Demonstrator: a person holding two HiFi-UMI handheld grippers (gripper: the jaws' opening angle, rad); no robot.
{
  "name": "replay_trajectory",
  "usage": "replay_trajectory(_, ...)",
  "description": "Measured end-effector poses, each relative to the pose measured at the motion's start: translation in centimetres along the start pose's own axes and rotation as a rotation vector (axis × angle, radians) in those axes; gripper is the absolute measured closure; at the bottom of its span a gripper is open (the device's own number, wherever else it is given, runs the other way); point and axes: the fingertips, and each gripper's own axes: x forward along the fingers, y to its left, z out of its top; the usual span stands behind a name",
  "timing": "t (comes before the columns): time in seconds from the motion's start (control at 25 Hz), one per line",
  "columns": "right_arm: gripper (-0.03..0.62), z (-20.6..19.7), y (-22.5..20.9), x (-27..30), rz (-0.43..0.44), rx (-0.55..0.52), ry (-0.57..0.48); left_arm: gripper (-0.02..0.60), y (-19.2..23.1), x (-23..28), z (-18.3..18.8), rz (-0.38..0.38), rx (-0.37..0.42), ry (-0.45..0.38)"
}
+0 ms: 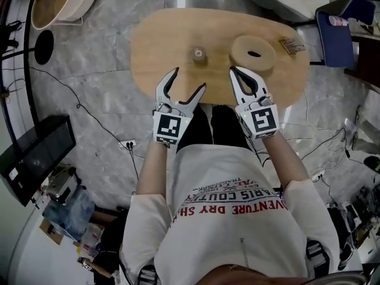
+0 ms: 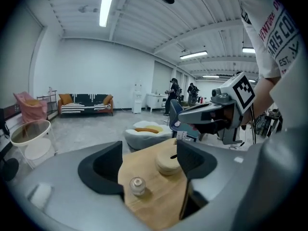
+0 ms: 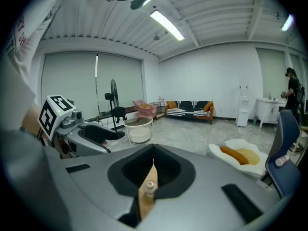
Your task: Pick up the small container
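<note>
"Small container [image 1: 198, 54], clear-sided with a pale top: where do we enter it?"

"Last, by size. Item one: wooden table [image 1: 160, 46], oval, light top. We log everything else as on it or at its near edge."

"Item two?"

"Left gripper [image 1: 189, 79] — jaws wide apart, nothing against the pads. Item three: right gripper [image 1: 240, 73], jaws drawn together at the tips, gripping nothing. We record the pair side by side at the table's near edge."

"Then the wooden disc?"

"Item four: wooden disc [image 1: 253, 53], round, dark slot in its top, lying flat to the right of the container and apart from it. Item five, the container itself: upright on the table near its middle, just beyond the left gripper's open tips, untouched by either tool. In the left gripper view we find it framed in the gap between the jaws; in the right gripper view it shows only through a narrow slit below the closed tips."
</note>
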Motion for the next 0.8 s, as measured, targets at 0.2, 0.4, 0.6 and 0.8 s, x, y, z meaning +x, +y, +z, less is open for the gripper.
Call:
replay_trajectory(0.2,0.599,-5.3,-2.2,3.9,-0.077,0.139,0.054,0.222,2.5,4.9,-5.5,-0.071,-0.127,0.048)
replay_trajectory(0.4,0.599,-11.1,-2.8,7.0,-0.101,0.209,0.086,0.216,3.9,8.9,-12.4,-0.088,-0.173,0.123)
replay_trajectory(0.6,0.599,-15.5,-2.4,10.1,-0.096,0.227,0.086,0.215,4.7,12.5,-17.9,-0.086,-0.177,0.093)
replay_trajectory(0.8,0.599,-20.3,-2.2,12.3,-0.096,0.214,0.111,0.209,4.8,15.4,-21.9,-0.081,-0.108,0.091)
